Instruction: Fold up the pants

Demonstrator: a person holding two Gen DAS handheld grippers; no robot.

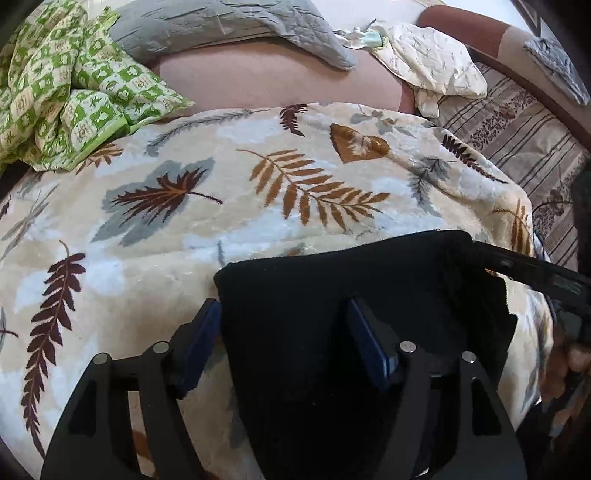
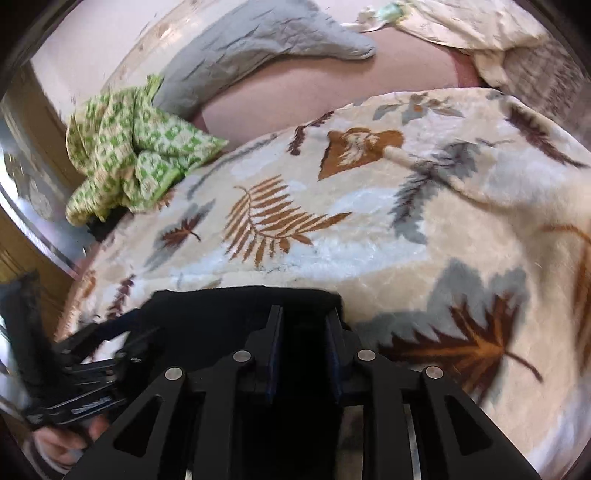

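Observation:
The black pants (image 1: 332, 288) lie folded into a thick block on a leaf-patterned blanket (image 1: 229, 206), close to its near edge. My left gripper (image 1: 284, 317) is open over them: its left pad sits at the block's left edge and its right pad rests on top of the cloth. My right gripper (image 2: 303, 325) has its jaws narrow, shut on the right end of the black pants (image 2: 221, 310), with dark cloth filling the gap. In the left wrist view the right gripper (image 1: 517, 269) reaches in at the block's far right corner. The left gripper (image 2: 85, 362) shows blurred at the lower left of the right wrist view.
A crumpled green checked cloth (image 1: 66, 92) lies at the blanket's far left. Behind it are a grey quilted pillow (image 1: 221, 26), a cream printed cloth (image 1: 436, 62) and a striped sheet (image 1: 524, 147). A hand (image 2: 55, 446) holds the left gripper.

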